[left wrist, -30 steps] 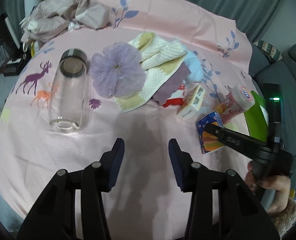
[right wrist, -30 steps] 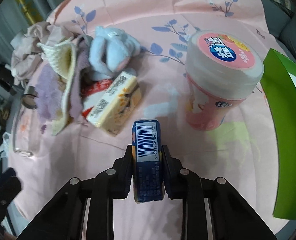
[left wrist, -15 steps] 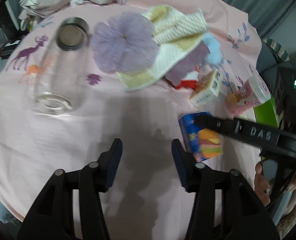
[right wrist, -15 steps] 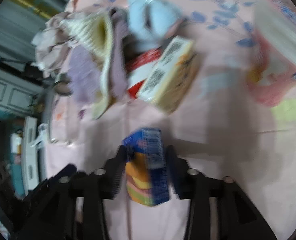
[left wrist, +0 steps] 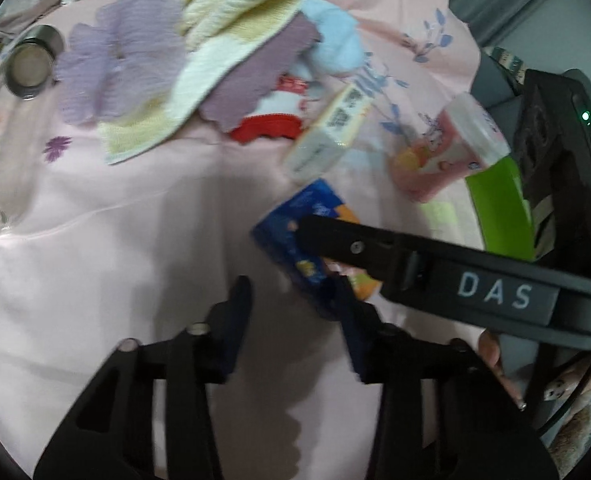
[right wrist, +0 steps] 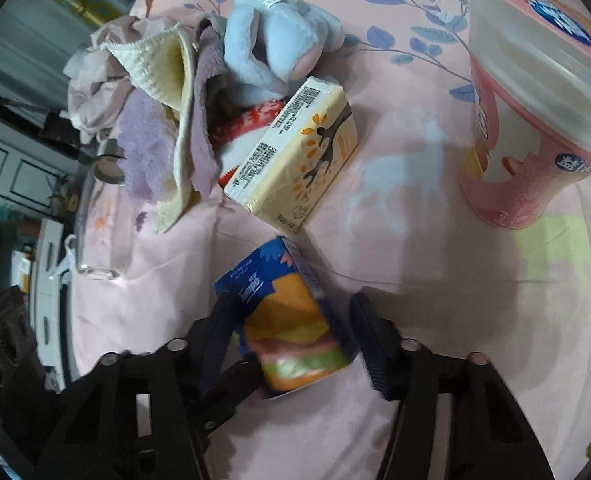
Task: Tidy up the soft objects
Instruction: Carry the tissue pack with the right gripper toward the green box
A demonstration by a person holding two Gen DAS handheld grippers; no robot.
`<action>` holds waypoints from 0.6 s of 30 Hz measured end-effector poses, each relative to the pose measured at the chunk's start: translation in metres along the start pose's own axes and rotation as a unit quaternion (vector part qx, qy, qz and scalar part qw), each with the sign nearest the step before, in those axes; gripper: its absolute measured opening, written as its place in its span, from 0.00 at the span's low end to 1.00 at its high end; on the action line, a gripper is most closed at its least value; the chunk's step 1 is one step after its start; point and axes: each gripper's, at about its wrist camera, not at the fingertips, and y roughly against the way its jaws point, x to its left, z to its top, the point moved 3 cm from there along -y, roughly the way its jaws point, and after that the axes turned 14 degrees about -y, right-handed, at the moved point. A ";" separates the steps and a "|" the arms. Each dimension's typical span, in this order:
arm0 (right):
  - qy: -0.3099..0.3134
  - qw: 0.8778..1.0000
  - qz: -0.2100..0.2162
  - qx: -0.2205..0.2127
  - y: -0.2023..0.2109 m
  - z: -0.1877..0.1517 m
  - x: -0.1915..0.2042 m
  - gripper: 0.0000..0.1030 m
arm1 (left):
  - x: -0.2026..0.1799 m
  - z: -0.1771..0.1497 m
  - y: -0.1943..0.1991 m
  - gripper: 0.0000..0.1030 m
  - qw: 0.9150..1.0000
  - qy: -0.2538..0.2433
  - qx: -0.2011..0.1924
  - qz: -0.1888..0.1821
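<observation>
The right gripper [right wrist: 291, 344] now stands half open around the tissue pack [right wrist: 291, 320], its jaws loosened from the tight clamp of a second ago, while the left gripper [left wrist: 295, 308] hangs open and empty just beside it. The pack lies tilted on the pink tabletop [right wrist: 415, 280], near the yellow pack [right wrist: 295, 152] and below the cloth pile [right wrist: 163, 112]. It looks light, soft and squashy, best taken across its broad faces.

L gripper [left wrist: 291, 312]: black, silver screws | R gripper [right wrist: 291, 328]: black, "DAS", green LED
</observation>
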 end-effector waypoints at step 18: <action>-0.014 0.998 0.026 -0.062 0.050 0.000 -0.008 0.30 | -0.045 0.016 0.032 0.13 0.998 -0.063 -0.030 0.011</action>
